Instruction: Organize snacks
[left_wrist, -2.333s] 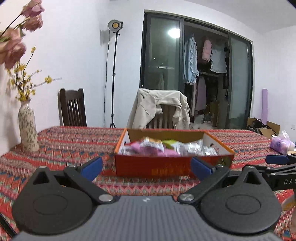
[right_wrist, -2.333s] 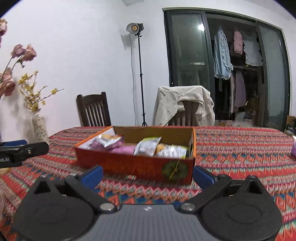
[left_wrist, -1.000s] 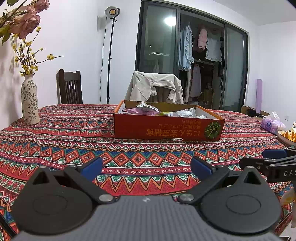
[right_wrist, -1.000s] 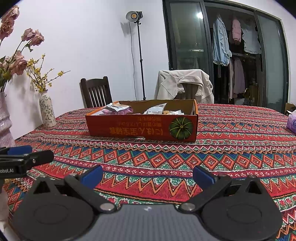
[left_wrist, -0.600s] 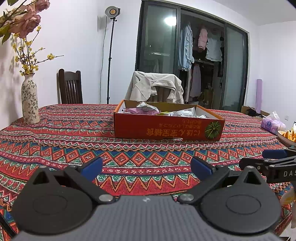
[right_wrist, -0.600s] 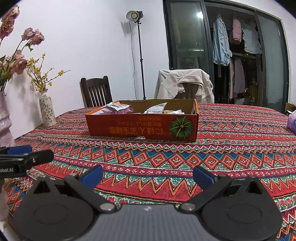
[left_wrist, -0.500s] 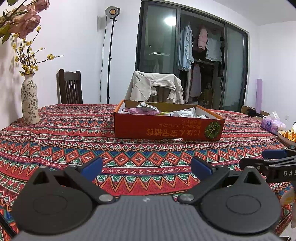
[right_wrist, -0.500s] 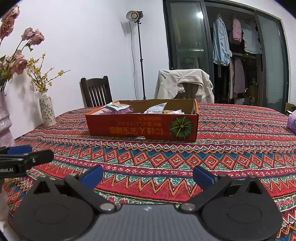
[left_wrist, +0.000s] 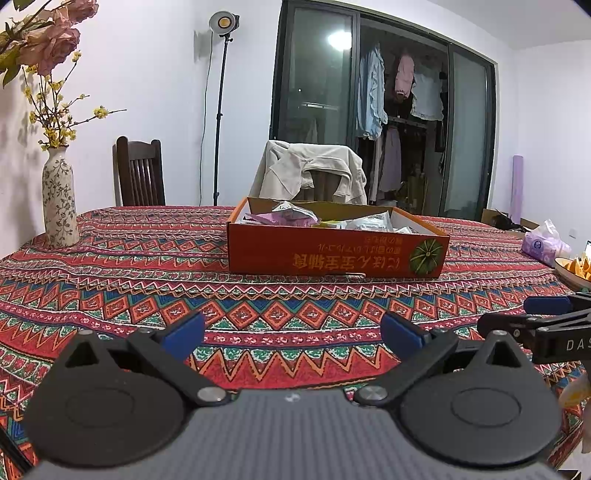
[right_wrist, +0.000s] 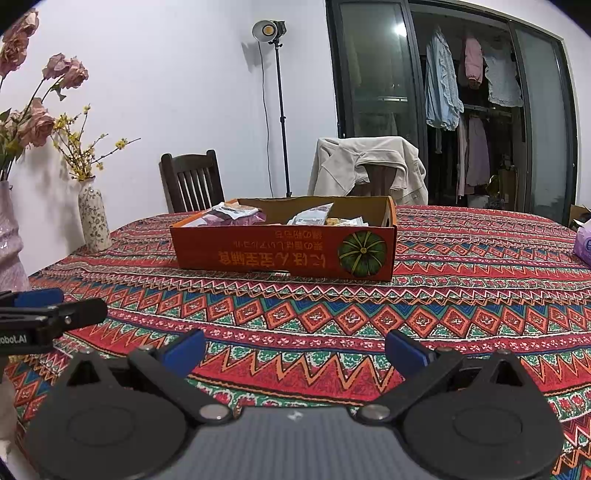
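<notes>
An orange cardboard box with a pumpkin picture stands on the patterned tablecloth in the middle of the table. It holds several snack packets. It also shows in the right wrist view, with packets inside. My left gripper is open and empty, low near the front edge, well short of the box. My right gripper is open and empty, beside the left one. Each gripper's fingers show at the edge of the other's view.
A patterned vase with flowers stands at the table's left; a second vase is nearer. A purple tissue pack and a bowl of orange snacks sit at the right. Chairs stand behind the table.
Both grippers pulled back from the box toward the front edge more than a second ago. In the last second nothing has moved.
</notes>
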